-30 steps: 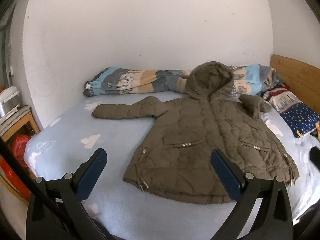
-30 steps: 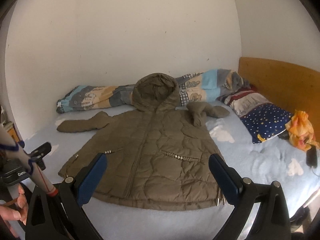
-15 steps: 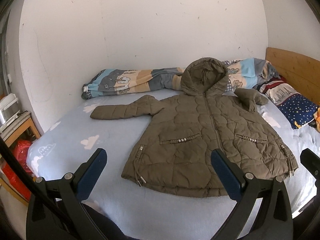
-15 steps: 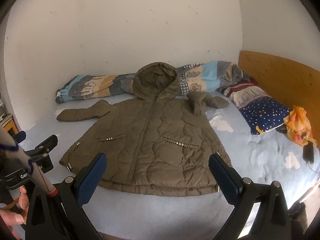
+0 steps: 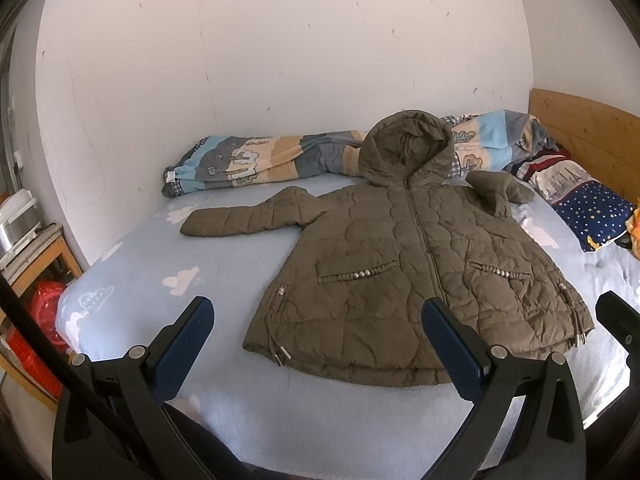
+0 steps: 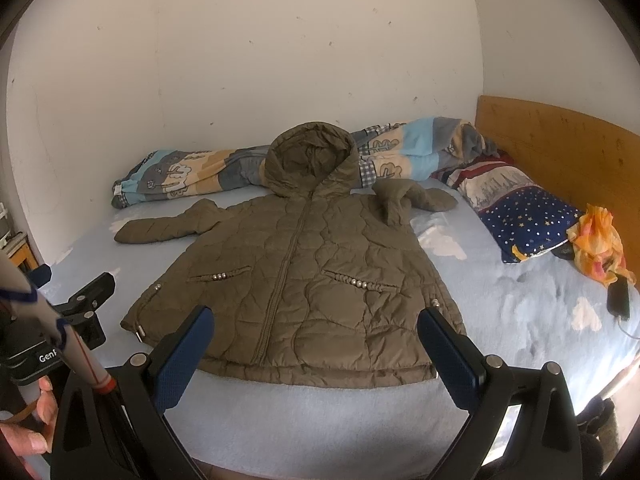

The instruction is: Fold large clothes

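Left wrist view: the left hand-held gripper (image 5: 318, 344) hangs above the near edge of the bed (image 5: 224, 264) with its jaws spread wide and nothing between them. An olive quilted hooded jacket (image 5: 412, 272) lies front-up and zipped on the pale blue sheet, its hem toward the near edge and its hood (image 5: 406, 148) resting against a rolled patterned duvet (image 5: 256, 158) that runs along the far edge by the wall. One sleeve (image 5: 248, 218) stretches flat toward the bed's left edge; the other sleeve (image 5: 496, 192) is bent back over the shoulder. A starry blue pillow (image 5: 592, 208) sits at the right end beside the wooden headboard (image 5: 580, 128). Off the left edge stand a wooden stand (image 5: 44, 252) and a red bag (image 5: 46, 300). A black part of the right hand-held gripper (image 5: 618, 320) shows at the right border.

Right wrist view: the right hand-held gripper (image 6: 314, 342) is likewise wide apart and empty, poised over the near edge just short of the jacket (image 6: 296, 280) hem. The jacket lies in the middle of the bed (image 6: 520, 308), hood (image 6: 310, 160) on the duvet (image 6: 188, 172). Near the pillow (image 6: 528, 216) lie an orange cloth (image 6: 596, 240) and a black phone (image 6: 618, 298). The left hand-held gripper (image 6: 86, 300) appears at the left edge, held by a hand (image 6: 34, 428).
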{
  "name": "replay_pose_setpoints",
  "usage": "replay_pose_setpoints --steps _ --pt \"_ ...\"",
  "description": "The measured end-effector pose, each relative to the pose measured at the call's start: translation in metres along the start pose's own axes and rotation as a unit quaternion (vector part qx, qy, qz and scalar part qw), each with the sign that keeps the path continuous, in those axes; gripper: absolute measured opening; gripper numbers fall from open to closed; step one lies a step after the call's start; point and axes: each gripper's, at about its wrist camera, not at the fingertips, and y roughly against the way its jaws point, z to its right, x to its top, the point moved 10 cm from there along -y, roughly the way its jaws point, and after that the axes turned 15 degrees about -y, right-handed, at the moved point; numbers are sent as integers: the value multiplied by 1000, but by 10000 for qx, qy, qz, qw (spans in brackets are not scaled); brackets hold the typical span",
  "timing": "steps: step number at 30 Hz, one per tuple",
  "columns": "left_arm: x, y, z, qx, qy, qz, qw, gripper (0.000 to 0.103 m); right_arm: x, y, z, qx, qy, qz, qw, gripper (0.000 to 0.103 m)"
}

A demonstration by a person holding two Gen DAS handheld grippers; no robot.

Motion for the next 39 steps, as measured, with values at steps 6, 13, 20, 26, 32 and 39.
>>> replay_pose_setpoints --steps 6,13,20,26,32,39 --pt "-3 -8 1 -26 -18 -9 10000 103 -4 0 4 -18 38 -24 10000 103" --pt "-19 -31 6 -204 74 -228 9995 103 -14 -19 0 -308 211 -216 9991 103" --pt "-29 -40 1 -308 286 -327 9986 103 -29 -37 -1 -540 396 -472 9966 103" --pt "-37 -49 3 -297 276 -444 9982 103 -33 -47 1 -565 488 -495 9960 103" --pt "-44 -65 5 -260 288 -637 9972 103 -50 -72 6 -547 446 -791 9944 103" --pt "-47 -79 21 -341 83 -747 9966 103 -59 -83 29 -667 308 -923 9930 103"
